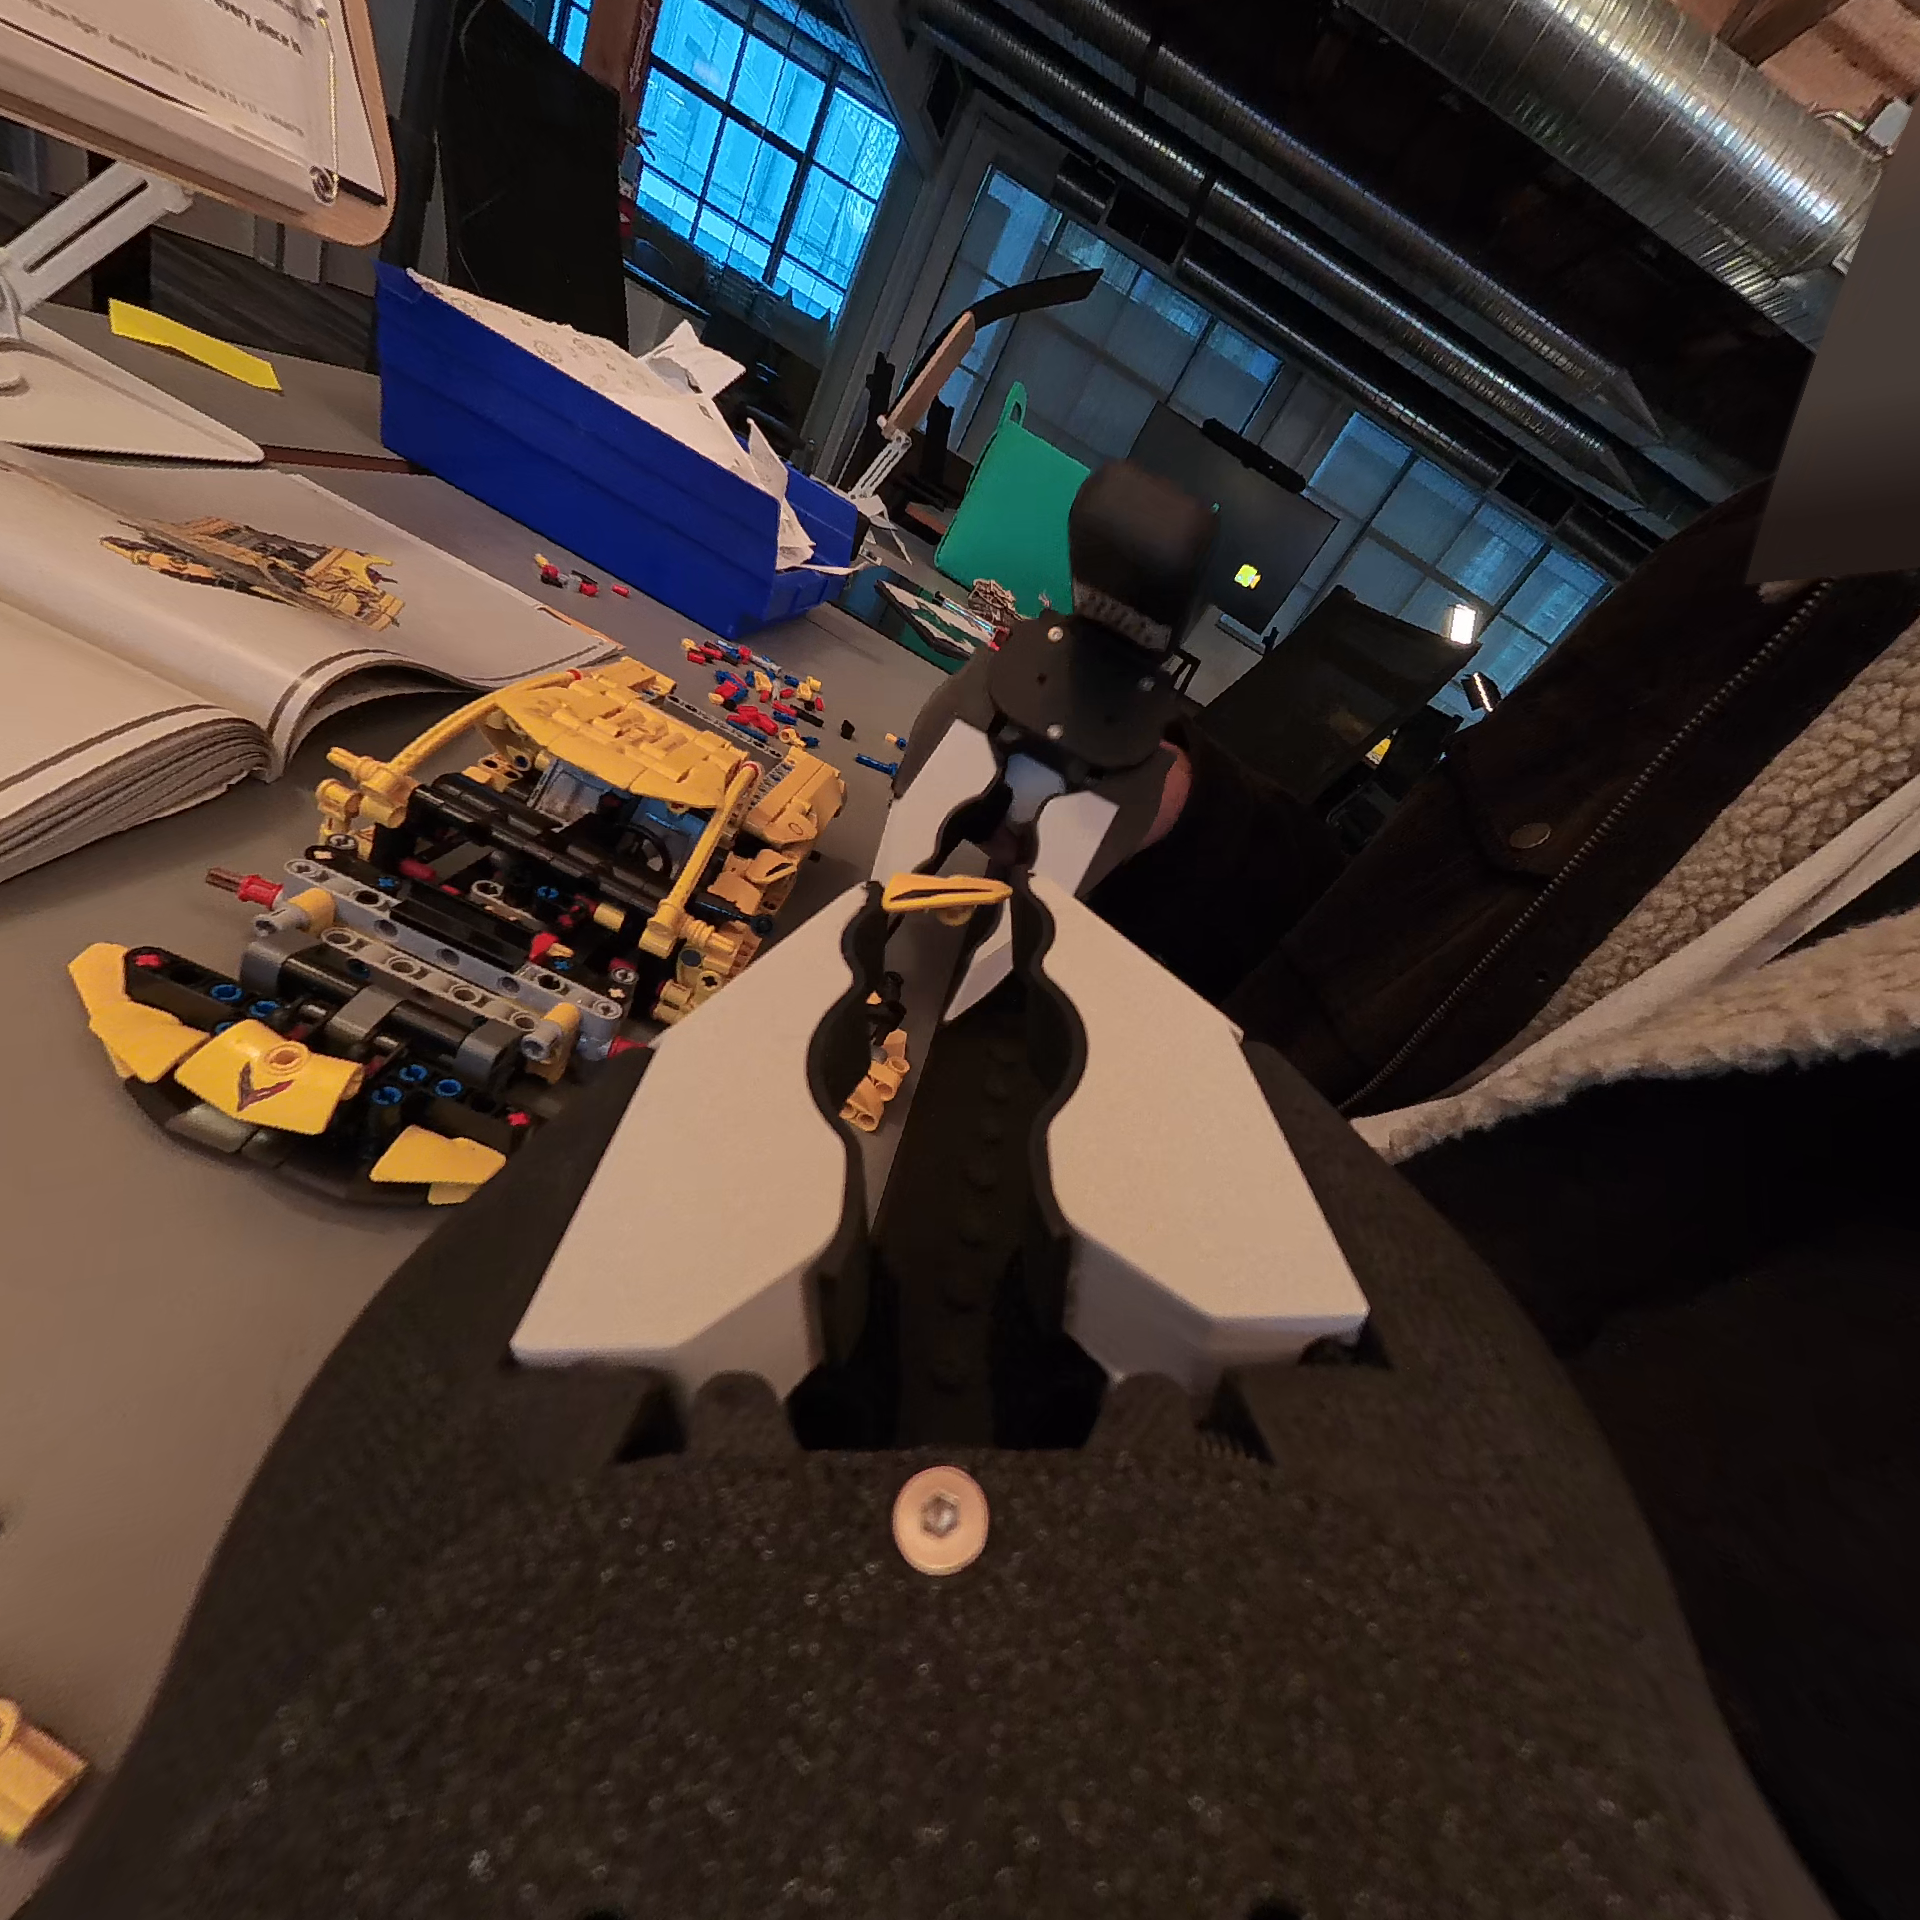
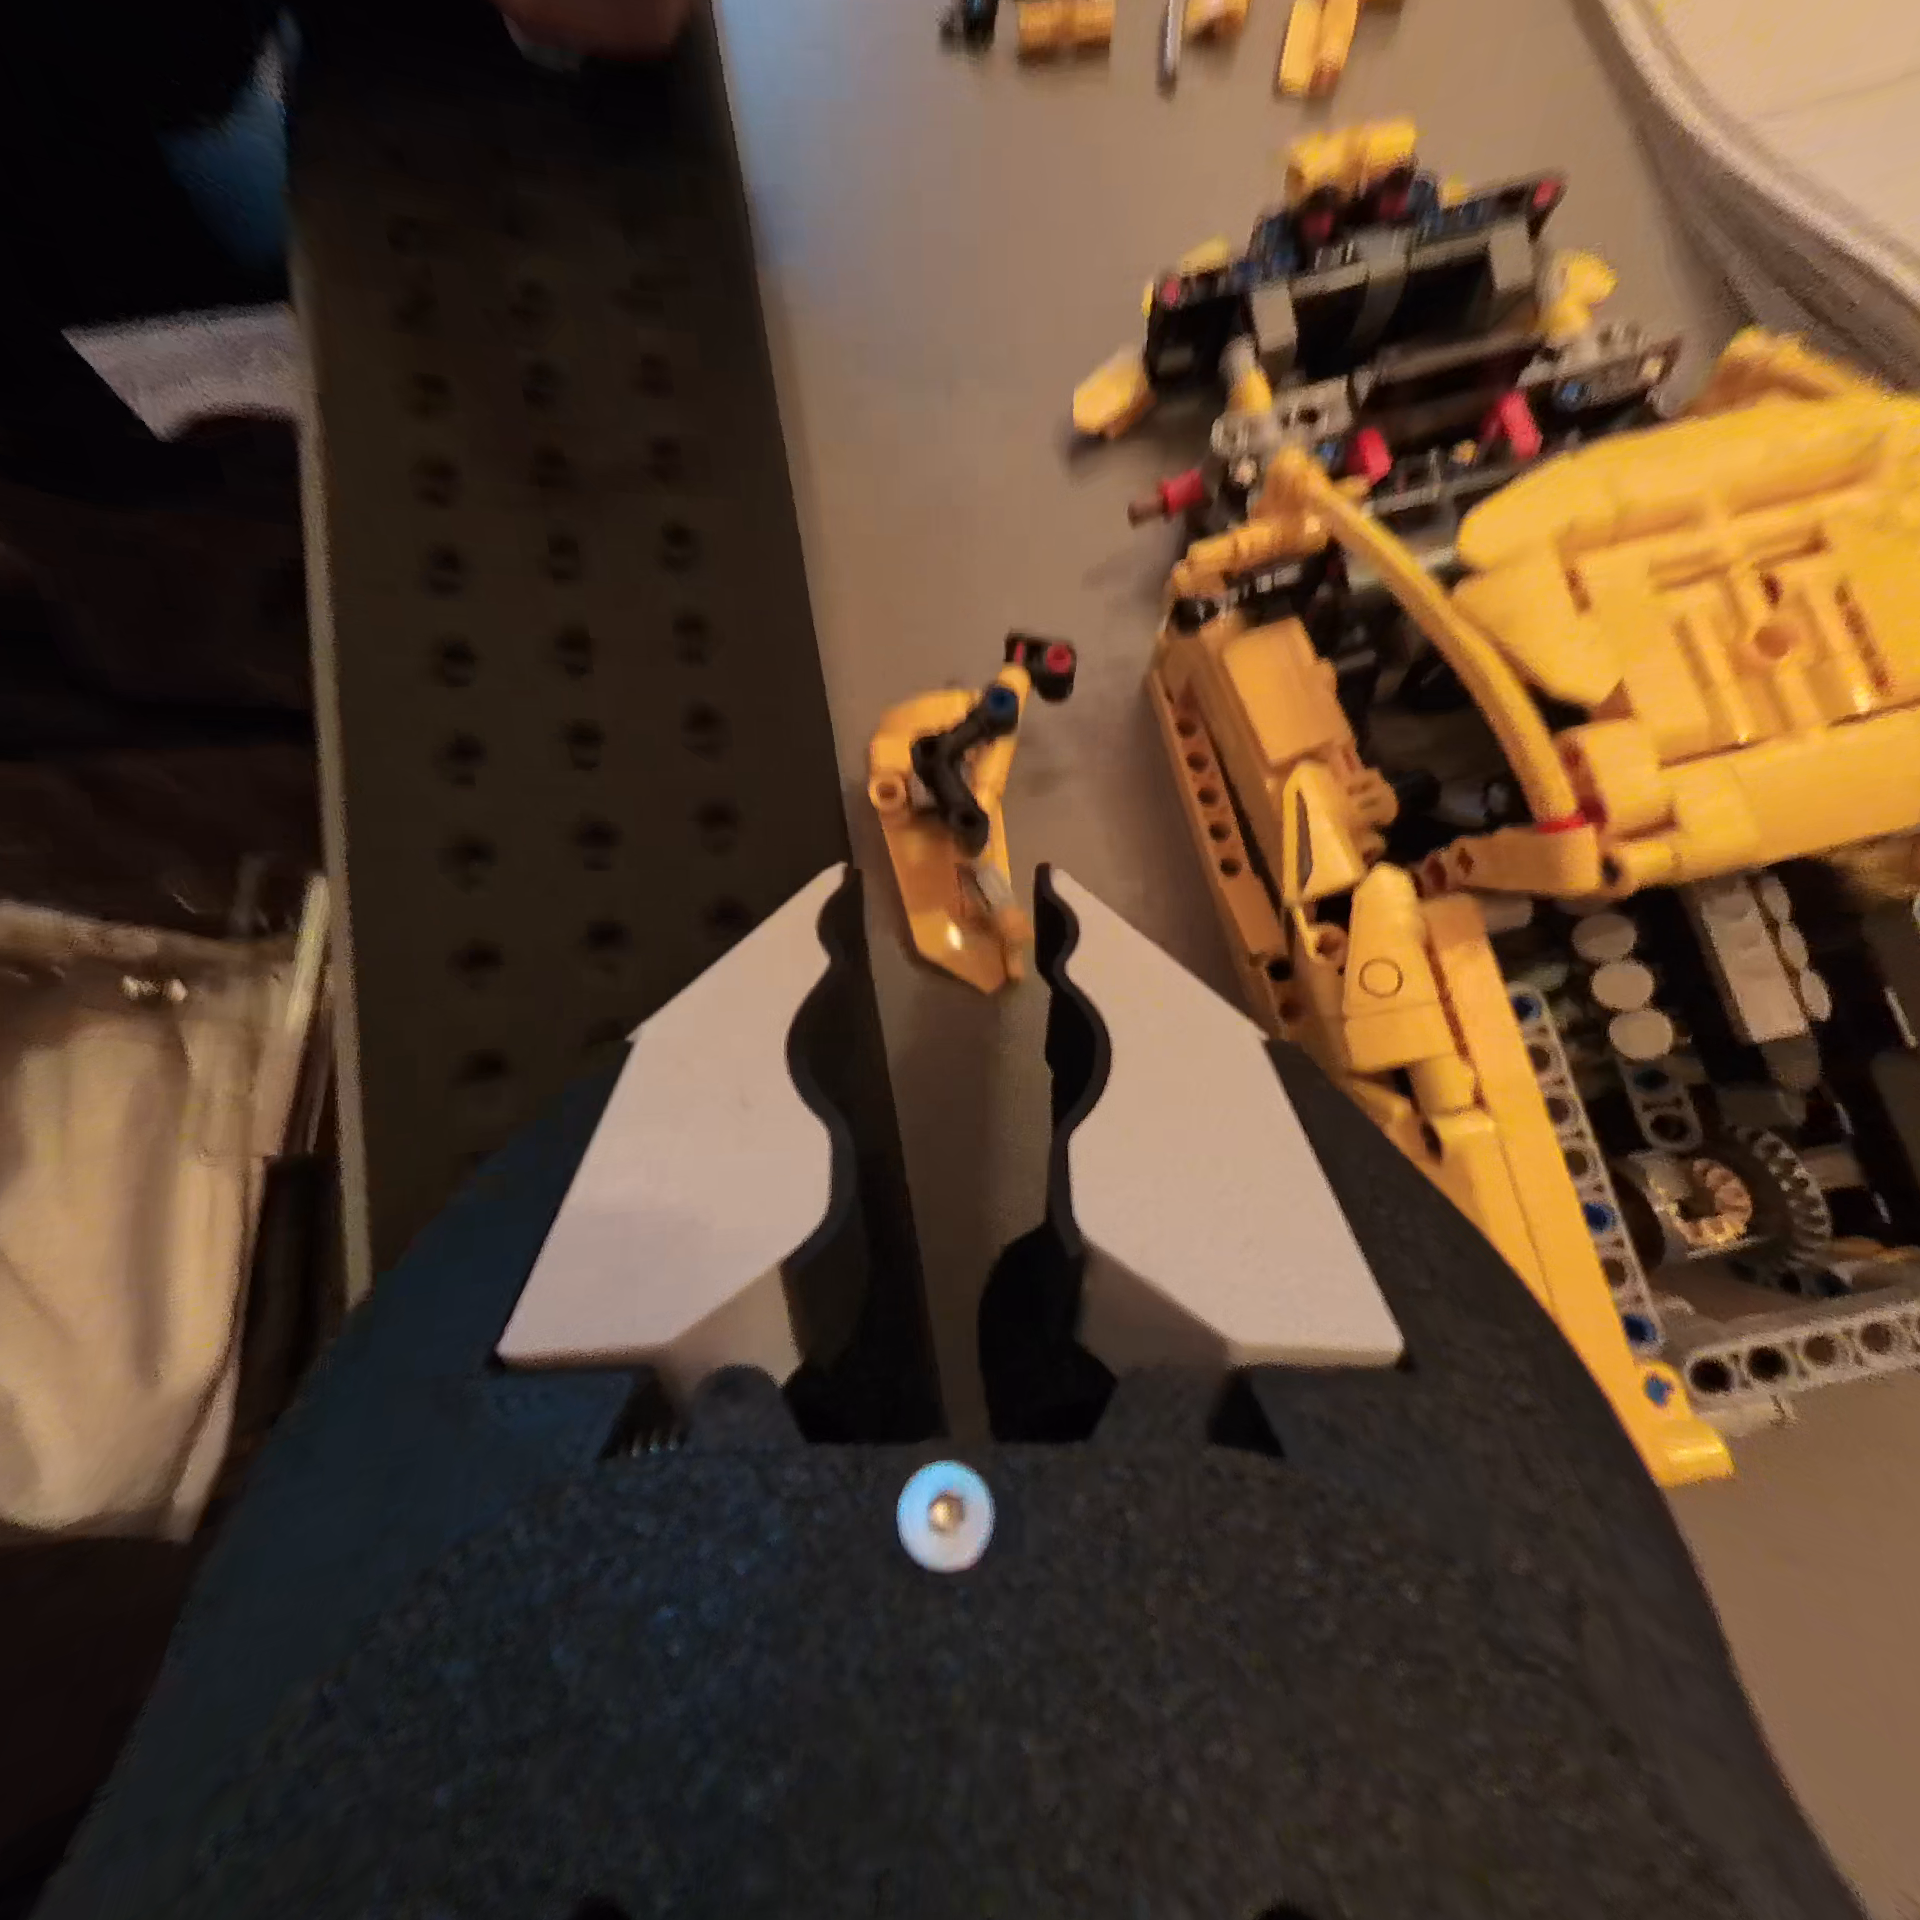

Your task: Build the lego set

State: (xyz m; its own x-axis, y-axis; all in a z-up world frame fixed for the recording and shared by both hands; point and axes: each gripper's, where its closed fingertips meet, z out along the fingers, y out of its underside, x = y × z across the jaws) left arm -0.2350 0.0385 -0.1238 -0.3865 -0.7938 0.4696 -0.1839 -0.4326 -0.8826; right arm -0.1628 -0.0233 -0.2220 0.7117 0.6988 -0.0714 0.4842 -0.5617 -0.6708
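Pick-up of a small part, to judge by both claws converging on it.

Left wrist view, left to right:
- Far left: open instruction booklet (image 1: 260, 623) flat on the grey table (image 1: 156, 1299).
- Just right of it: half-built yellow lego car (image 1: 540, 831), chassis and front end bare of several panels.
- Upper centre-left: blue bin (image 1: 582, 488) stuffed with torn paper bags, with loose pins (image 1: 764, 696) scattered below it.
- Centre: left gripper (image 1: 951, 904), jaws parted and gripping nothing. Through the gap: yellow-and-black subassembly (image 1: 878, 1081) lying on the table.
- Right edge: a person's dark fleece-lined jacket (image 1: 1558, 883).

Right wrist view, left to right:
- Left: dark perforated strip (image 2: 540, 571) along the table edge.
- Centre: right gripper (image 2: 948, 873), likewise spread and empty. Subassembly (image 2: 951, 831) just beyond its tips, pointed yellow end lined up with the gap. Cannot tell whether touching.
- Right: the car (image 2: 1558, 727), near the subassembly but apart from it, somewhat blurred.

Judged step: grasping the loose subassembly before fitting it to the car's side.

Next move: lower the right claw around the pointed panel, close gently across the flat faces and lift without twisting the black connector loose. Then steady the car with the left claw and line the pins up with the open holes.
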